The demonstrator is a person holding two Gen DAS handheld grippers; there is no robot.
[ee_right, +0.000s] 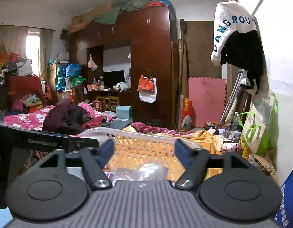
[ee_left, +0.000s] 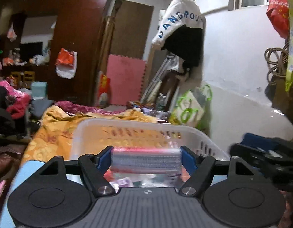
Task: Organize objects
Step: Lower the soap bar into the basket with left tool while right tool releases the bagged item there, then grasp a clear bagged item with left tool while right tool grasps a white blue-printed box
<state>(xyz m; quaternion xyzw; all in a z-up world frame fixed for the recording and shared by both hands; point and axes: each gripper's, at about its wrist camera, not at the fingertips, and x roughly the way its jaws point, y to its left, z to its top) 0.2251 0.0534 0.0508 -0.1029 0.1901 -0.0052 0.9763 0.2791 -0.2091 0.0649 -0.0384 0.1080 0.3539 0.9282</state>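
My left gripper (ee_left: 146, 156) is shut on a flat pink and silver packet (ee_left: 146, 161), held level over the near side of a white slotted plastic basket (ee_left: 199, 135). The view is blurred by motion. Loose wrapped items (ee_left: 127, 181) lie in the basket under the packet. My right gripper (ee_right: 144, 149) is open and empty, above the same basket (ee_right: 127, 132), which holds clear plastic bags (ee_right: 150, 171). The right gripper's black body (ee_left: 264, 157) shows at the right of the left wrist view, and the left gripper's body (ee_right: 51, 142) at the left of the right wrist view.
The basket rests on a bed with an orange quilt (ee_left: 57, 133). A green and white bag (ee_right: 258, 129) stands by the white wall at right. Piled clothes (ee_right: 66, 116) lie on a pink bedspread at left. A dark wardrobe (ee_right: 152, 66) stands behind.
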